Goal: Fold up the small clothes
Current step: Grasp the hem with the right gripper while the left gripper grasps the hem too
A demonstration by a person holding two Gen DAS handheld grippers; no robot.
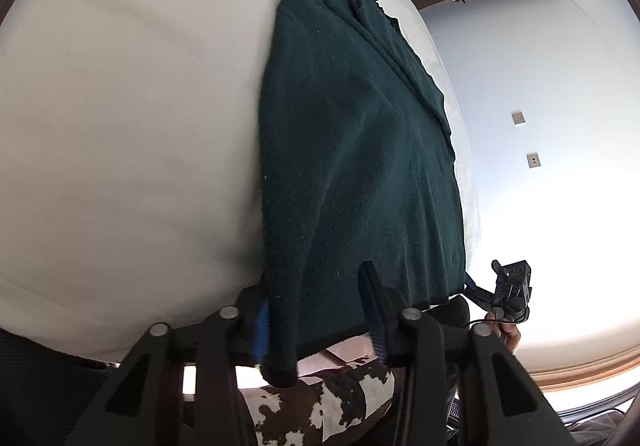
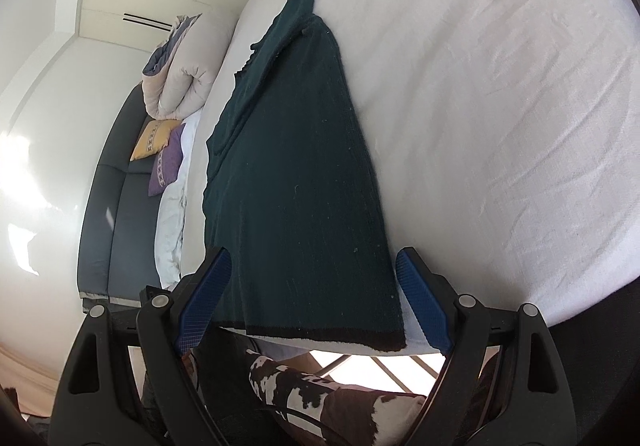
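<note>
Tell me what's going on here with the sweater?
A person with a gripper in each hand is folding a dark green sweater that lies on a white bed, its hem at the bed's near edge. The left gripper has one hem corner bunched between its fingers. The right gripper is open, its blue pads standing on either side of the other end of the hem without pinching it.

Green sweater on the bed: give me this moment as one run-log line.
stage: gripping hem | left gripper: pinching green sweater hem corner | right gripper: open, straddling hem, no contact | sweater: flat on white bed
</note>
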